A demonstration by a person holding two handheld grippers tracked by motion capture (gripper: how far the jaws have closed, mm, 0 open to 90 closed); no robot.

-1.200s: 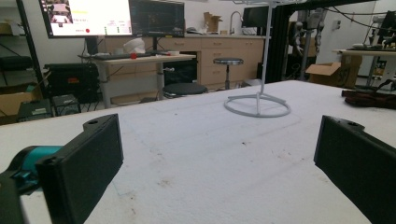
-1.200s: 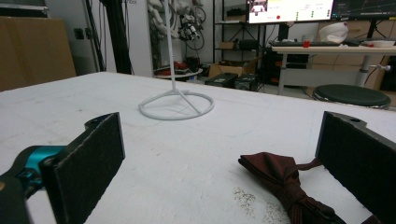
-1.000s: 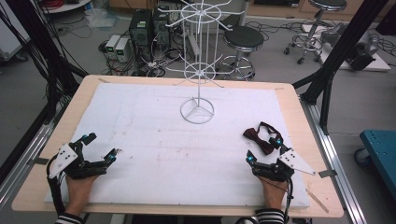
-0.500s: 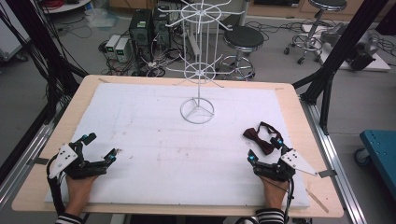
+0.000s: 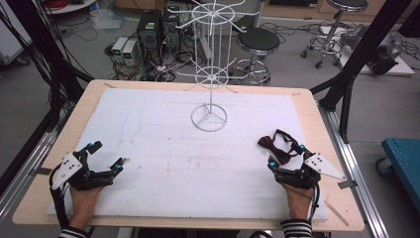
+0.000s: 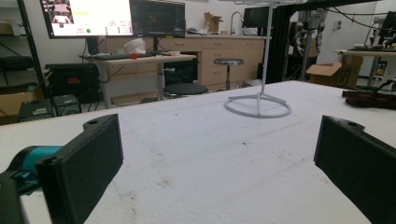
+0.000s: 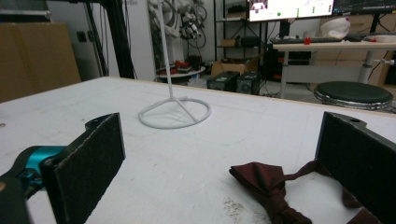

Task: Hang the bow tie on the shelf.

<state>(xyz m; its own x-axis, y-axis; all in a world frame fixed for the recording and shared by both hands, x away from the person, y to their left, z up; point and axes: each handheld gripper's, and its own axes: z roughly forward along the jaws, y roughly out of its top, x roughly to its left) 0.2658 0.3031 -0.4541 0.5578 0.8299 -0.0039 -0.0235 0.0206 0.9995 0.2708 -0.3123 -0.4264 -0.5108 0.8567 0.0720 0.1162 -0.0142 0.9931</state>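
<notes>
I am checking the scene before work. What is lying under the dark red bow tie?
The bow tie lies directly on the white table cover, between the open right gripper jaws. Whatever its folds cover cannot be seen.

You're working over a matt white mat (image 5: 163, 129) — foam-like by its look, faintly rough and speckled with dark scuffs — lying on a pale wooden table (image 5: 317, 129) with a smooth finish. The wire display stand (image 5: 210, 74) is showing thin metal rod coated in slightly glossy white. The bow tie (image 7: 275, 186) is looking like dark maroon cloth, soft and dull. Your right gripper (image 7: 219, 168) is showing jaw pads of black, grainy, matt material, while the left gripper (image 6: 217, 165) is wearing black plastic with smooth teal fittings.
</notes>
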